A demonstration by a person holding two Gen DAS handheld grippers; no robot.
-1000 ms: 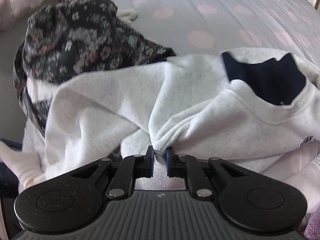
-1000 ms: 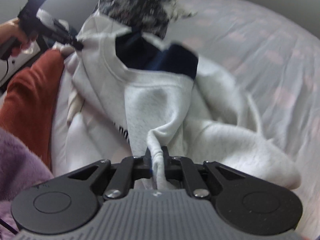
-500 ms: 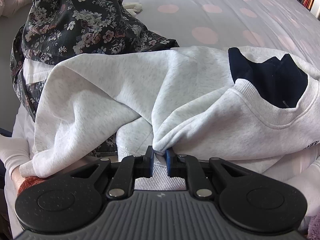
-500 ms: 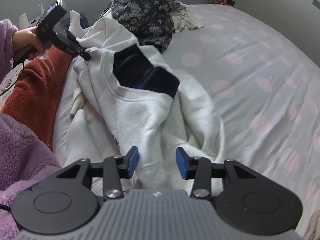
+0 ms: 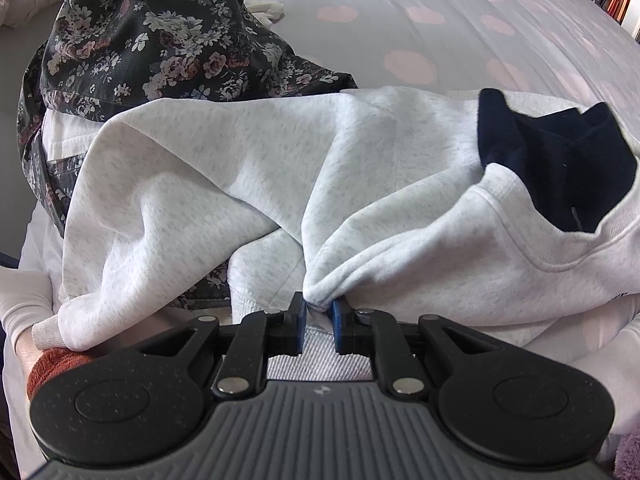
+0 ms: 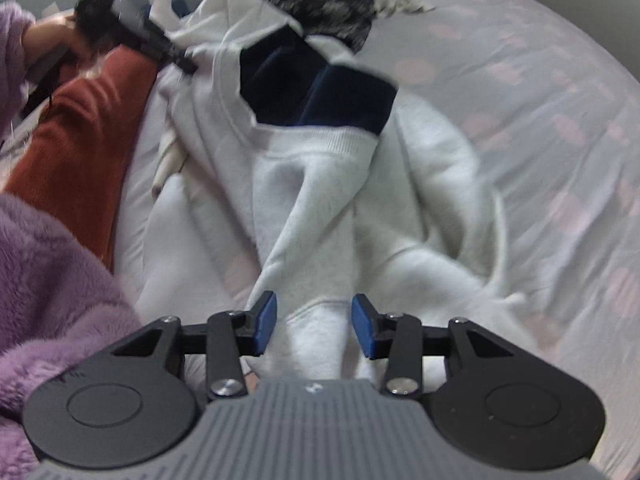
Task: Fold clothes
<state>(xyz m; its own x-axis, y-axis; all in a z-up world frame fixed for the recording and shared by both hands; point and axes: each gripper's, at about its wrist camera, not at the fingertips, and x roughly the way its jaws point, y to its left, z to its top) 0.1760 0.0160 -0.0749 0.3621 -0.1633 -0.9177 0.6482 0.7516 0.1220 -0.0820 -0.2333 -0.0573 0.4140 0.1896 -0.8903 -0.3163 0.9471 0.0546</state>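
Beyond the blurred sweatshirt, perhaps the left claw, handheld.

Black gripper linkages with silver screws, blue pads and a ribbed grey body are seen. A fluffy purple sleeve is worn, at 9 o'clock.

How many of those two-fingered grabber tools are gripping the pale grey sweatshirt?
1. The left gripper pinches the sweatshirt by a fold. The right gripper is open, cloth loose between its fingers.
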